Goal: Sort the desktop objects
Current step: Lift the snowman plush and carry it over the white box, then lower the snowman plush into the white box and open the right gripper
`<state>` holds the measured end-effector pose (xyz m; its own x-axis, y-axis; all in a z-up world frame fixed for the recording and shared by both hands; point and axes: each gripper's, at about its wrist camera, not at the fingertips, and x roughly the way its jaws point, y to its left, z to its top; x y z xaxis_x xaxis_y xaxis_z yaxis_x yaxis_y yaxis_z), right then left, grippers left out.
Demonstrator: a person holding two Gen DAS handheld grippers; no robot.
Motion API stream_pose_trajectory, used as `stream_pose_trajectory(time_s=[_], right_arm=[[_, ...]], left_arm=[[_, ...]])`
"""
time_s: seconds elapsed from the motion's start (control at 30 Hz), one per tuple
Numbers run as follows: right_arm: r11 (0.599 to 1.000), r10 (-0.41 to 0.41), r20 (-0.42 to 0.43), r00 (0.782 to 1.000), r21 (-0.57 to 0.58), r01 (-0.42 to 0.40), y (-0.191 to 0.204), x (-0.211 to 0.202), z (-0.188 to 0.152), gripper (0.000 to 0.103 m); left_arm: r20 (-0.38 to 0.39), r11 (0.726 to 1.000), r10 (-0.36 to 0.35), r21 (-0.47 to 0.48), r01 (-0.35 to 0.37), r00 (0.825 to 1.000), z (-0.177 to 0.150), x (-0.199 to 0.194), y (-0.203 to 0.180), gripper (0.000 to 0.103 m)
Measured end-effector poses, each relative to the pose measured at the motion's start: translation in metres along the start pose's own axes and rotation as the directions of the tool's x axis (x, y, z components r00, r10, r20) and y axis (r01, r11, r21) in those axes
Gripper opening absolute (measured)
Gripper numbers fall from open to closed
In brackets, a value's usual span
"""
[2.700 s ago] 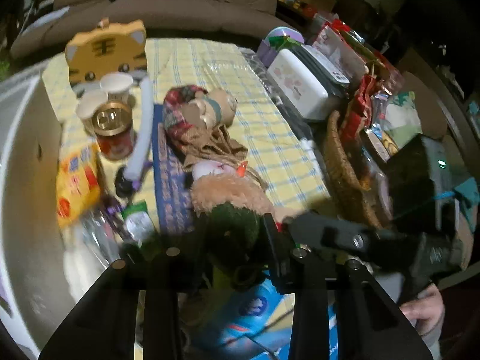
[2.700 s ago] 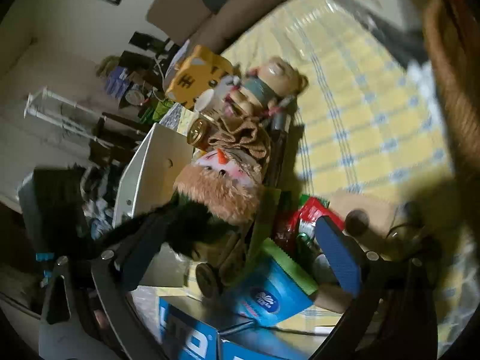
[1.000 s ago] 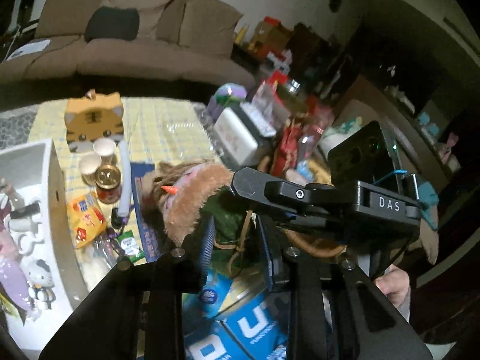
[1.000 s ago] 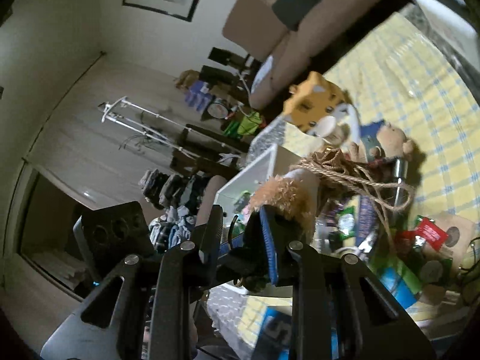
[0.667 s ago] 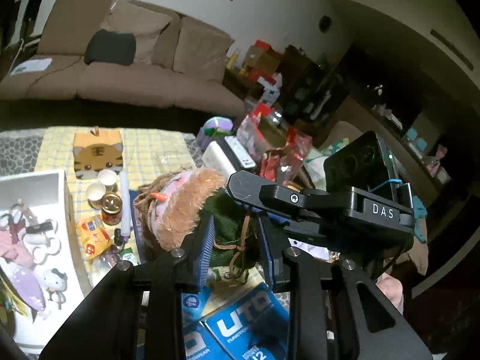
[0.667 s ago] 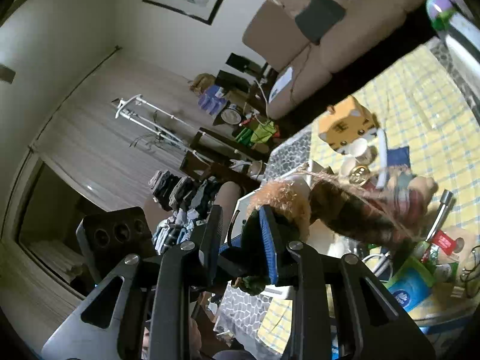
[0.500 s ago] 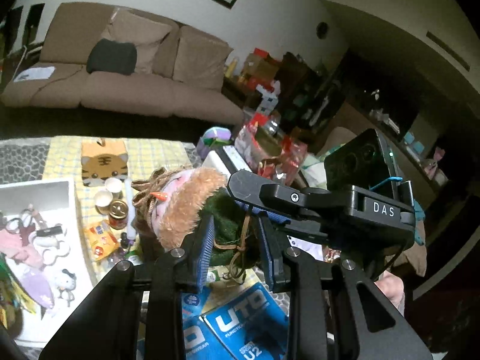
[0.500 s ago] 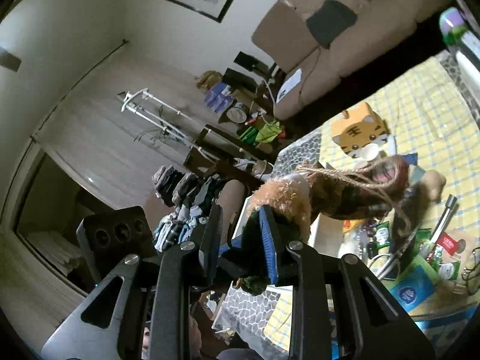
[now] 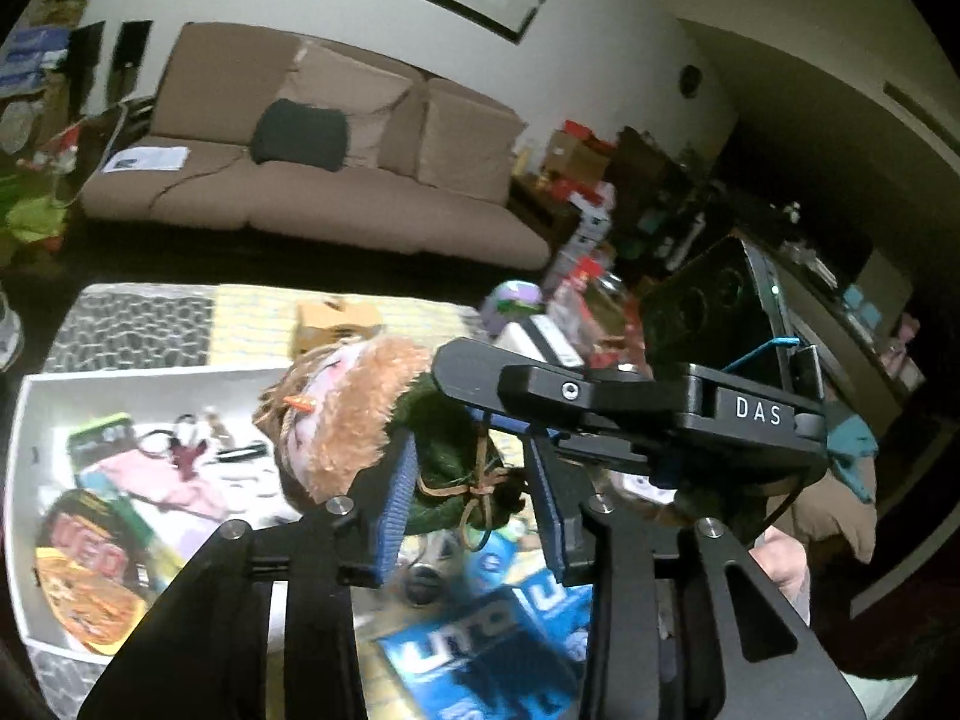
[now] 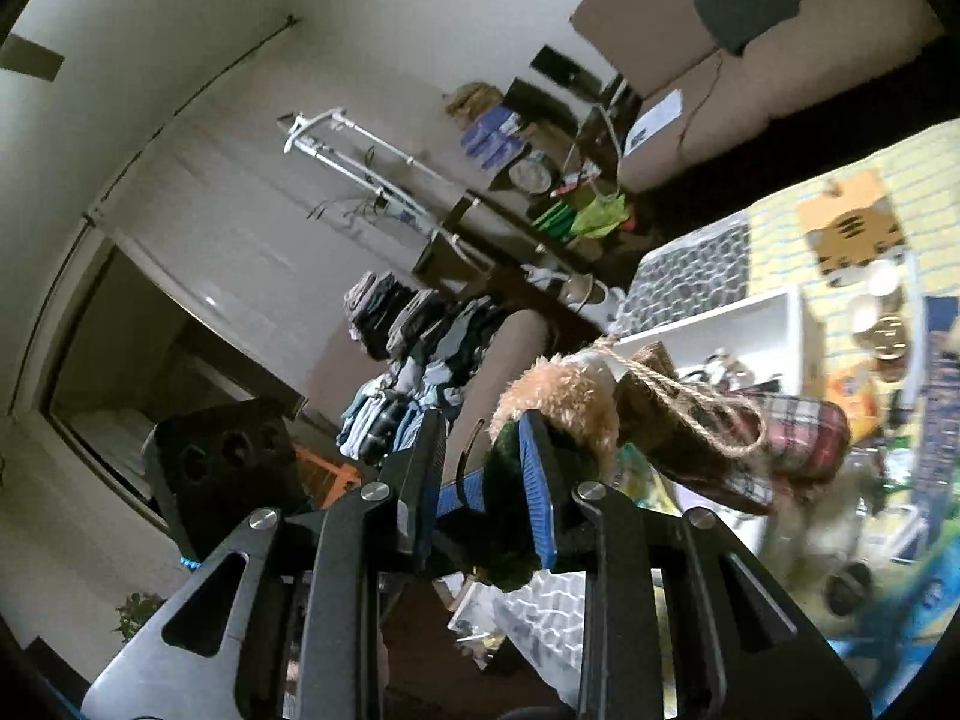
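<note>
A plush doll (image 9: 354,414) with a tan furry brim, a green top and twine hangs in the air above the table. Both grippers hold its green top. My left gripper (image 9: 474,498) is shut on the green part (image 9: 444,480). My right gripper (image 10: 486,504) is shut on the same green part (image 10: 510,528), and the doll's tan fur and plaid body (image 10: 792,438) hang out to the right. A white storage box (image 9: 36,396) with small toys and packets lies below left of the doll; it also shows in the right wrist view (image 10: 774,312).
Blue boxes (image 9: 480,654) lie under the left gripper. A tiger-face box (image 10: 852,234), cups and a tin (image 10: 888,342) sit on the yellow checked cloth (image 9: 252,318). Snack packets and a white case crowd the table's right side (image 9: 576,312). A sofa (image 9: 312,180) stands behind.
Both grippers have lifted the doll higher off the table and carried it left, toward and over the white box. Both stay shut on it.
</note>
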<state>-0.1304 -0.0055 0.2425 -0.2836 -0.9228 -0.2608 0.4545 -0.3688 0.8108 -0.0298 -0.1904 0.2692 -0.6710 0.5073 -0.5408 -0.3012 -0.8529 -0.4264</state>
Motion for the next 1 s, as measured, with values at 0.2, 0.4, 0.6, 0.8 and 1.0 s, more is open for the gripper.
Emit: stream_pose_trajectory(time_s=[0.2,0.4,0.6,0.8,1.0], right_arm=[[0.996,0.079,-0.005,0.997,0.033,-0.079,-0.015,0.079,0.024,0.025],[0.988,0.141,-0.006,0.990,0.062,-0.141,-0.042,0.142,0.029,0.025],[0.990,-0.024,-0.161,0.987,0.134,0.046,-0.118,0.170,-0.023,0.025],[0.947,-0.229,-0.339,0.912,0.140,0.290,-0.176,0.166,-0.076,0.025],[0.919,-0.361,-0.406,0.840,-0.001,0.394,-0.171,0.163,-0.098,0.022]], left_arm=[[0.008,0.995,0.094,-0.016,-0.094,0.996,0.034,-0.004,0.065,0.036],[-0.015,0.986,0.164,-0.005,-0.164,0.986,0.039,0.009,0.118,0.036],[-0.196,0.983,0.133,-0.103,-0.155,0.971,-0.033,0.082,0.167,0.036],[-0.360,0.978,0.135,-0.102,-0.182,0.923,-0.100,0.128,0.169,0.036],[-0.401,0.965,0.214,-0.053,-0.256,0.891,-0.119,0.121,0.165,0.036]])
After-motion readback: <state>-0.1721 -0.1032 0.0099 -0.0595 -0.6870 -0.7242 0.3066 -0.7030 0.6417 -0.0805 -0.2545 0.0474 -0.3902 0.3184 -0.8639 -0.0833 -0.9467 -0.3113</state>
